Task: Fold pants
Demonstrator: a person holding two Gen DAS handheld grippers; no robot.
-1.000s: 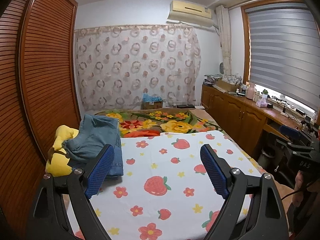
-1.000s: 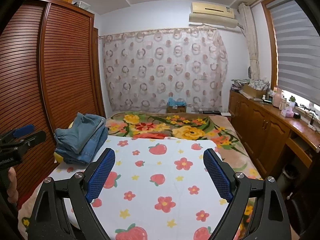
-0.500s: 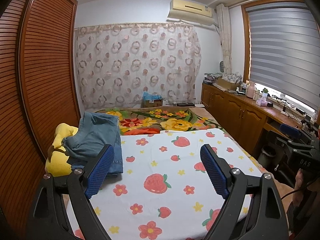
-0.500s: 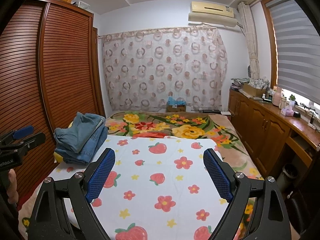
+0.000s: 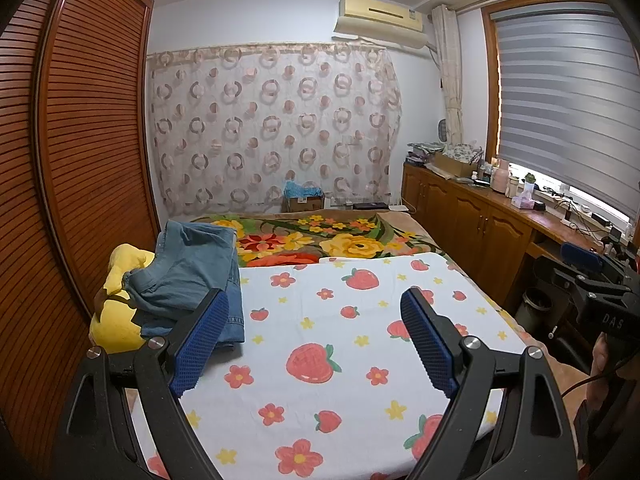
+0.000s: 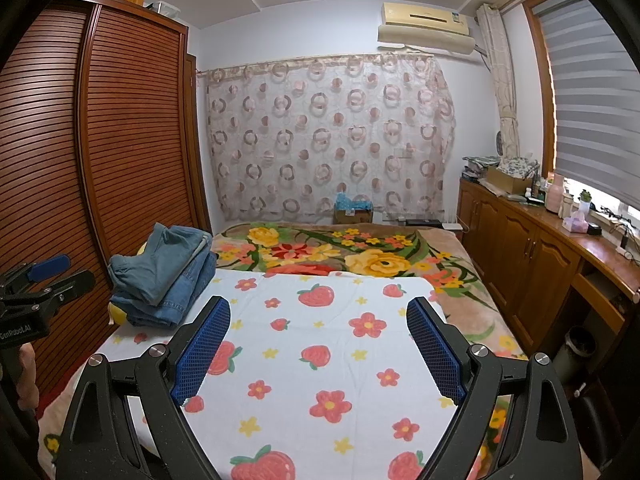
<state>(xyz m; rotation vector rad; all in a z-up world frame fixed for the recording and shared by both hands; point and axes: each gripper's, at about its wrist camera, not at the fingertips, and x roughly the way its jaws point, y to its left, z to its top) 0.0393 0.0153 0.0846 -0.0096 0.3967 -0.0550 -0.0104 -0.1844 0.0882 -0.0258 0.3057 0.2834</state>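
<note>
1. Left wrist view: the left claw (image 5: 314, 334) is spread wide and holds nothing, poised above the strawberry sheet (image 5: 340, 344). The task's denim pants (image 5: 192, 276) lie in a rumpled heap at the sheet's far-left corner, partly draped over a yellow plush toy (image 5: 116, 320). I'd worry a grab there pinches the toy too, or catches only one layer so the heap drags unevenly. The right claw (image 5: 580, 264) shows off the sheet's right edge.

2. Right wrist view: the right claw (image 6: 318, 340) also gapes, empty, over the sheet (image 6: 320, 344); the pants (image 6: 164, 276) sit at its far-left corner, close by the louvred wardrobe (image 6: 120, 140), which leaves little room to swing. The floral blanket (image 6: 340, 252) beyond the sheet could snag a trailing leg. The left claw (image 6: 48, 272) hovers left of the heap.
</note>
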